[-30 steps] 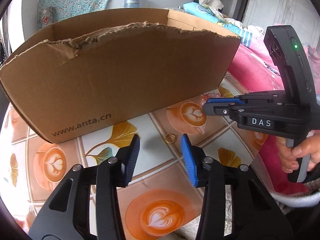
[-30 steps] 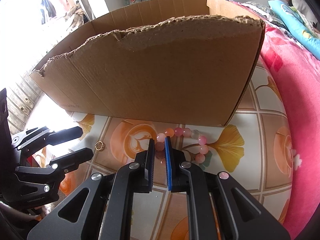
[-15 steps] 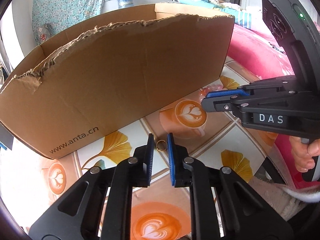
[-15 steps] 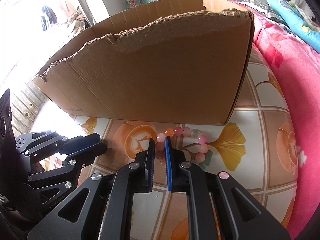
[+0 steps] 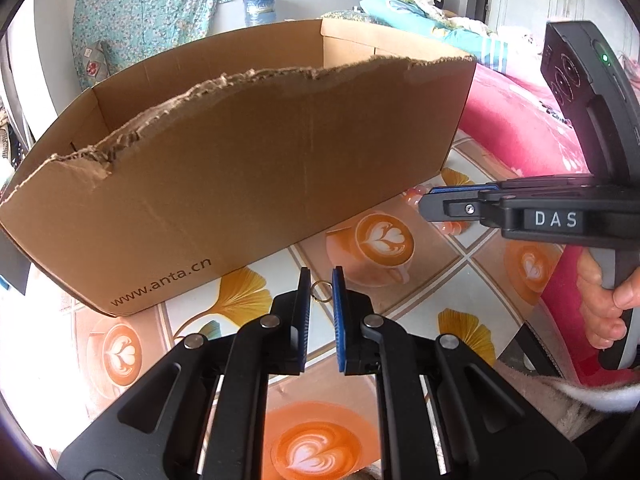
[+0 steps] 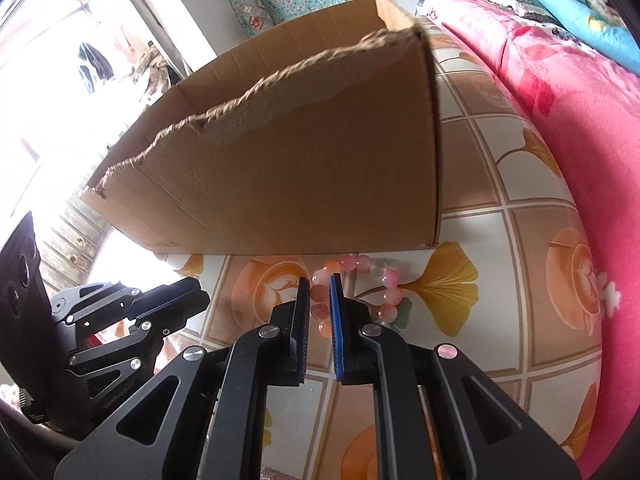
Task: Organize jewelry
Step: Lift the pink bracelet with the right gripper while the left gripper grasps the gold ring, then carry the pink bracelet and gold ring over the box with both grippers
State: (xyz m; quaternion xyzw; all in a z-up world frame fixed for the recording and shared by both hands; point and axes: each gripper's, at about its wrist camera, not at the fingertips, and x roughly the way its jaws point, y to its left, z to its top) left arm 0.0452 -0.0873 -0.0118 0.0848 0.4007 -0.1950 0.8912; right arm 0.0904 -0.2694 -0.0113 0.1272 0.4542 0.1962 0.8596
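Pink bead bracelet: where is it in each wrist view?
Left wrist: pink bead bracelet right of centre, mostly hidden behind the right gripper.
Right wrist: lower centre, clamped by that gripper's fingers.
Shared landmark: brown cardboard box, its right corner just beyond the bracelet.

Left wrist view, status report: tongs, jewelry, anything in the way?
Left tongs closed on small gold ring. Right tongs closed on pink bead bracelet. Both pieces low over the table. Cardboard box wall stands ahead, torn rim.

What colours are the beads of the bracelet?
Pink, peach and some pale beads on the bracelet; the right wrist view shows them best.
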